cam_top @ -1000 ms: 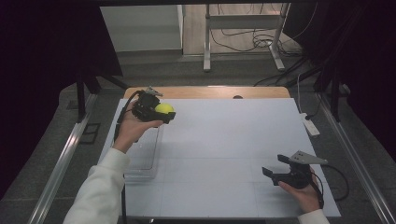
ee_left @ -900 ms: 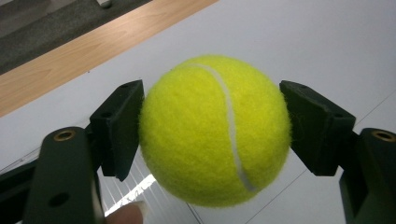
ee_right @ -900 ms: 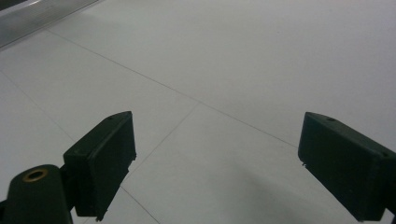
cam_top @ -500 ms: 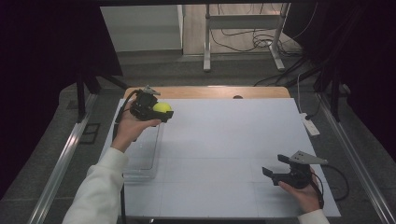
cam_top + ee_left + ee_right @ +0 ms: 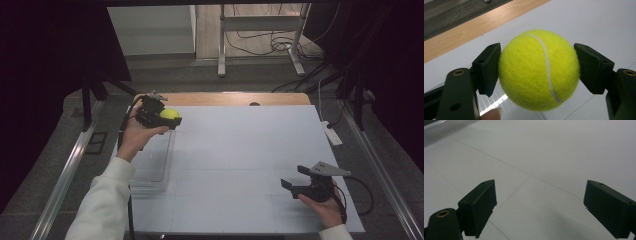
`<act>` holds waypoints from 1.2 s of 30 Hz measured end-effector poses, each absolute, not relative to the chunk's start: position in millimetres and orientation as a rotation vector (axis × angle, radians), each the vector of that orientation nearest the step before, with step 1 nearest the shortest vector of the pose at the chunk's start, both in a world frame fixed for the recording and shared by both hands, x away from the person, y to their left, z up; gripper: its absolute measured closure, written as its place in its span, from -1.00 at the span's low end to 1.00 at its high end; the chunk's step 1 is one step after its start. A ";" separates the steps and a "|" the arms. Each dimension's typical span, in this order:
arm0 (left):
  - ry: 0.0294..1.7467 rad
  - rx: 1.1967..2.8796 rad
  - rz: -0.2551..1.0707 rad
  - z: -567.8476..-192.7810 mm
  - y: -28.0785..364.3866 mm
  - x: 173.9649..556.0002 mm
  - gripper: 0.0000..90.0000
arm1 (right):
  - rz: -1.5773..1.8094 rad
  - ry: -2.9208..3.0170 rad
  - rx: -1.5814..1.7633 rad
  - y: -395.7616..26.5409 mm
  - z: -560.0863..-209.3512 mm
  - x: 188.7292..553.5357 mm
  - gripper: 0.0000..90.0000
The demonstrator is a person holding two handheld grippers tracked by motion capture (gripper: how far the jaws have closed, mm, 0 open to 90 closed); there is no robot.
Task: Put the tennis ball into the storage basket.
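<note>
Where the left gripper [image 5: 172,120] clenches its jaws on the tennis ball [image 5: 539,70], the pads cover both flanks. The ball, held above the counter's [image 5: 240,150] far left over a clear tray [image 5: 152,170], is round with no long axis; its seam runs top to bottom. The right gripper [image 5: 289,181], jaws released, rests near right.

- Tennis ball [image 5: 539,70]: bright yellow-green, fuzzy felt, one curved white seam facing the left gripper view.
- Held off the tabletop [image 5: 240,150], pressed on two sides, above its far-left corner.
</note>
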State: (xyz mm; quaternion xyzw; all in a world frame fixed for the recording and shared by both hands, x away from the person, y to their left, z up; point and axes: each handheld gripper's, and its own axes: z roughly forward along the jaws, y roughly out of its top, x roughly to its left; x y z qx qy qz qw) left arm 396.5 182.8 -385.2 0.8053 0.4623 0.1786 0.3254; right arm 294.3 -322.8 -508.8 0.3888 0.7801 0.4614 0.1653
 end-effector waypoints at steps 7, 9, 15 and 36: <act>1.224 2.107 0.477 -385.7 186.8 397.5 -0.41 | 1.314 2.222 1.109 -322.8 -508.9 294.4 -0.75; 1.228 2.108 0.478 -386.0 188.1 398.0 -0.41 | 1.314 2.222 1.108 -322.8 -508.9 294.4 -0.75; 1.240 2.101 0.485 -386.7 191.3 399.3 -0.41 | 1.314 2.222 1.109 -322.9 -508.9 294.4 -0.75; 1.300 2.086 0.508 -396.3 208.1 402.2 -0.41 | 1.310 2.224 1.104 -322.9 -509.1 294.5 -0.75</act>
